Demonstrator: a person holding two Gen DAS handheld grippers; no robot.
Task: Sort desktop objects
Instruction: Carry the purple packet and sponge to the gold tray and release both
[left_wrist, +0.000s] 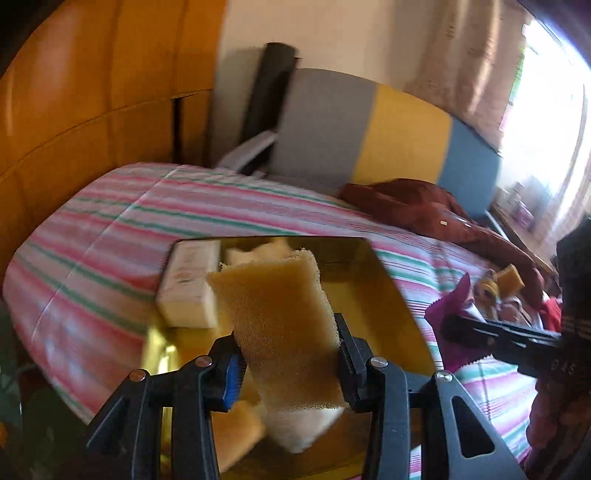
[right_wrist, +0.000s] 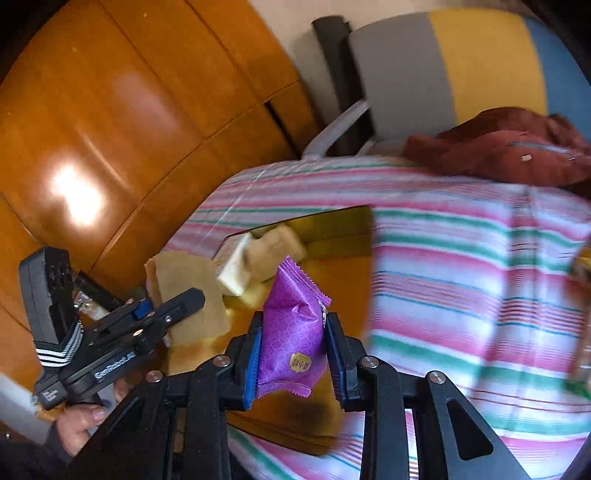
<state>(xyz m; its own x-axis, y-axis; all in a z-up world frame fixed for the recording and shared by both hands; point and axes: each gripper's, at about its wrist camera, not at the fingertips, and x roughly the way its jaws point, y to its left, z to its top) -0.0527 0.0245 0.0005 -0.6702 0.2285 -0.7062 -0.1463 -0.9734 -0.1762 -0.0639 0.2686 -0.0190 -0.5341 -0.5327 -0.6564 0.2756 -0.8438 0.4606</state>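
Note:
My left gripper (left_wrist: 290, 354) is shut on a tan sponge (left_wrist: 280, 317) and holds it above a shiny gold tray (left_wrist: 391, 306) on the striped cloth. In the tray lie a white box (left_wrist: 188, 291) and more sponge pieces (left_wrist: 236, 432). My right gripper (right_wrist: 291, 350) is shut on a purple snack packet (right_wrist: 295, 328) and holds it over the gold tray (right_wrist: 347, 236). The left gripper (right_wrist: 173, 310) with its sponge (right_wrist: 184, 288) shows at the left of the right wrist view. The right gripper and packet (left_wrist: 454, 299) show at the right of the left wrist view.
A striped pink, green and white cloth (left_wrist: 110, 236) covers the surface. A dark red garment (left_wrist: 413, 206) lies at the back. More small objects, among them a sponge (left_wrist: 509, 280), lie at the right. An orange wooden cabinet (right_wrist: 110, 129) and a grey, yellow and blue chair back (left_wrist: 369, 129) stand behind.

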